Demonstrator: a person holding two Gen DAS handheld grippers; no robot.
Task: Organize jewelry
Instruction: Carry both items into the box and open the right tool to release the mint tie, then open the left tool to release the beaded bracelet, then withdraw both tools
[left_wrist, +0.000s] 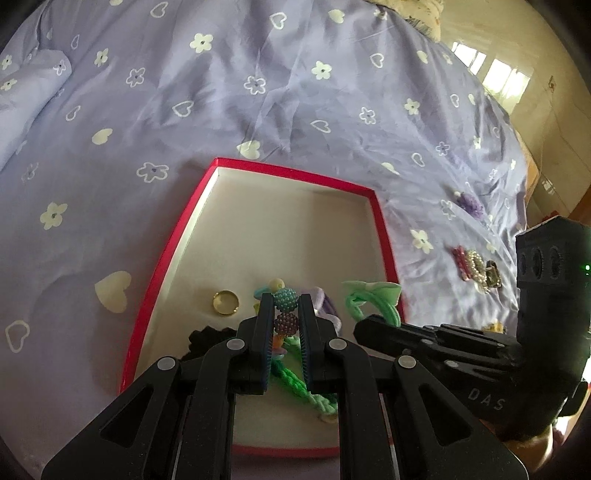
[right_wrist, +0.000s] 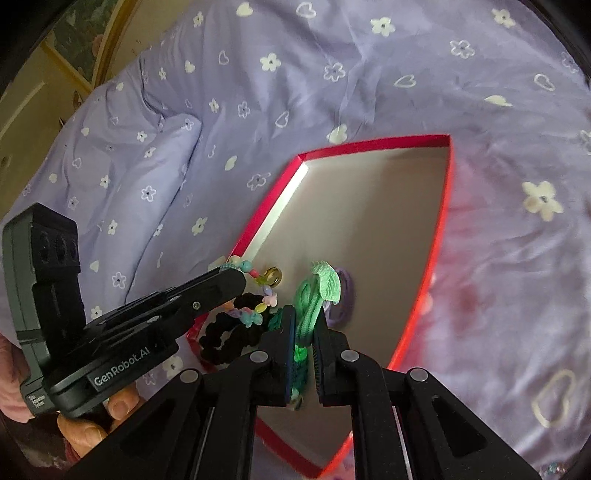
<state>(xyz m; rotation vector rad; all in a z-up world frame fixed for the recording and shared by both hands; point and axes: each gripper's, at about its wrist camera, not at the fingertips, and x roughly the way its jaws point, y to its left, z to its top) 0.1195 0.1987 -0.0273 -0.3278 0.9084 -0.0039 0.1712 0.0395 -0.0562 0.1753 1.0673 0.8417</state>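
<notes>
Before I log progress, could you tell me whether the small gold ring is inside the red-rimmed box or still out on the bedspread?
Inside: the gold ring lies on the white floor of the red-rimmed box.

bedsheet (left_wrist: 295, 92): soft lilac cloth, matt, creased | box (left_wrist: 162, 273): red card rim, slight sheen; pale matt lining | ring (left_wrist: 224, 302), 9 o'clock of the beads: polished gold-coloured metal | beaded bracelet (left_wrist: 285, 299): bumpy pearly plastic beads | green cord (right_wrist: 308, 306): braided cloth, matt | left gripper (left_wrist: 285, 314): matt black plastic
</notes>
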